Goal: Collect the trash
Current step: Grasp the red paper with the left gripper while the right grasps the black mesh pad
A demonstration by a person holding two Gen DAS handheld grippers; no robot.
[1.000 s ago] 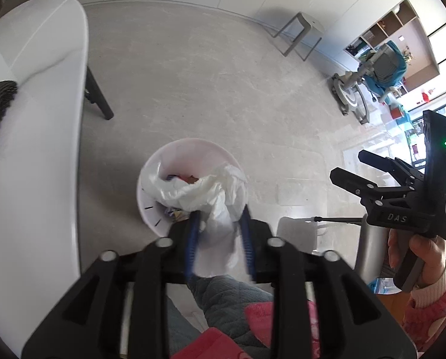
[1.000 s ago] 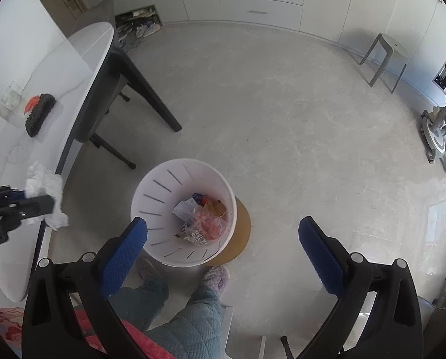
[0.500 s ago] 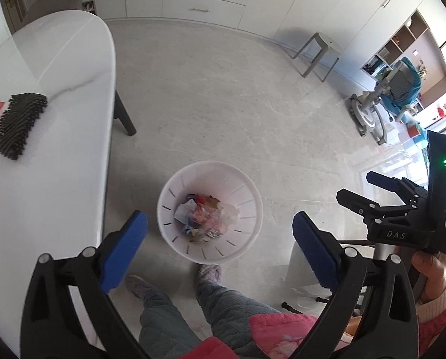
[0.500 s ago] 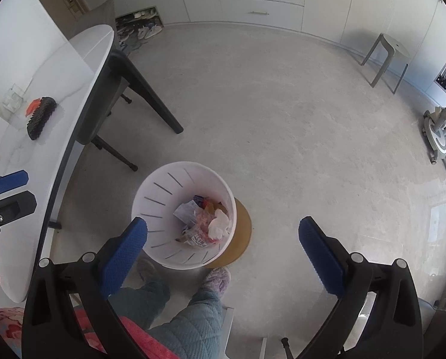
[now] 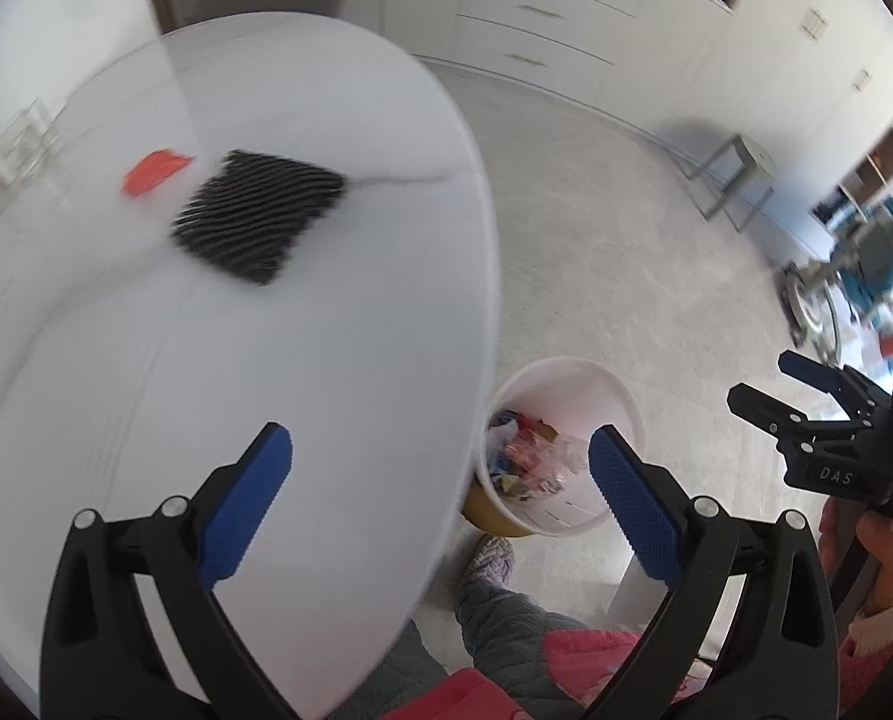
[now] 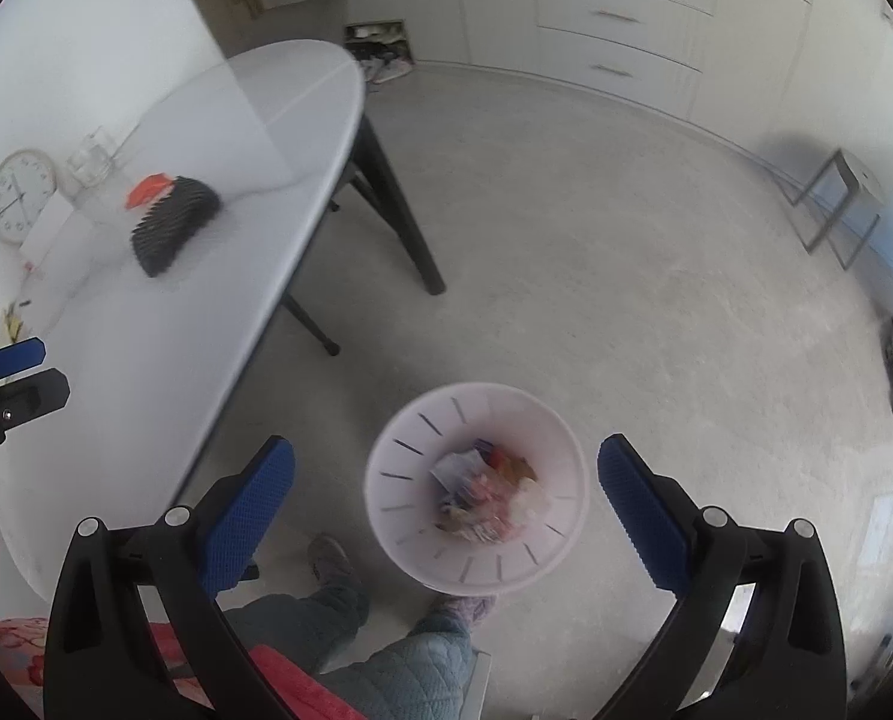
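Left gripper [image 5: 440, 462] hangs over the edge of the white table [image 5: 326, 330], jaws spread wide w/ nothing between the blue pads; they have just been opening. One pad sits over the tabletop, the other over the white slotted bin [image 5: 617, 396], which stands on the floor just beside the table edge, partly tucked under it in the left wrist view. Bin holds crumpled trash [image 5: 530, 456] – wrappers, clear plastic, bits of red and yellow. A brownish disc [image 5: 488, 510] pokes out from under the bin's base.

On the table: a black ribbed cloth [image 5: 254, 216] w/ an orange scrap [image 5: 152, 171] just beside it, touching or nearly so – too blurred to tell. Farther back, near the wall, a clear glass [image 6: 92, 162], a round clock [image 6: 20, 195].

Right gripper [image 6: 446, 480] points down at the floor, jaws also wide apart and empty; the bin shows between its pads from above, blurred. A person's quilted trouser legs [image 6: 404, 672] and slippered foot [image 5: 494, 555] stand next to the bin. A hand [image 5: 884, 552] grips the right gripper's handle at the frame's right edge in the left wrist view. Small stool [image 6: 836, 204] sits well apart, across the grey floor by the cabinets.
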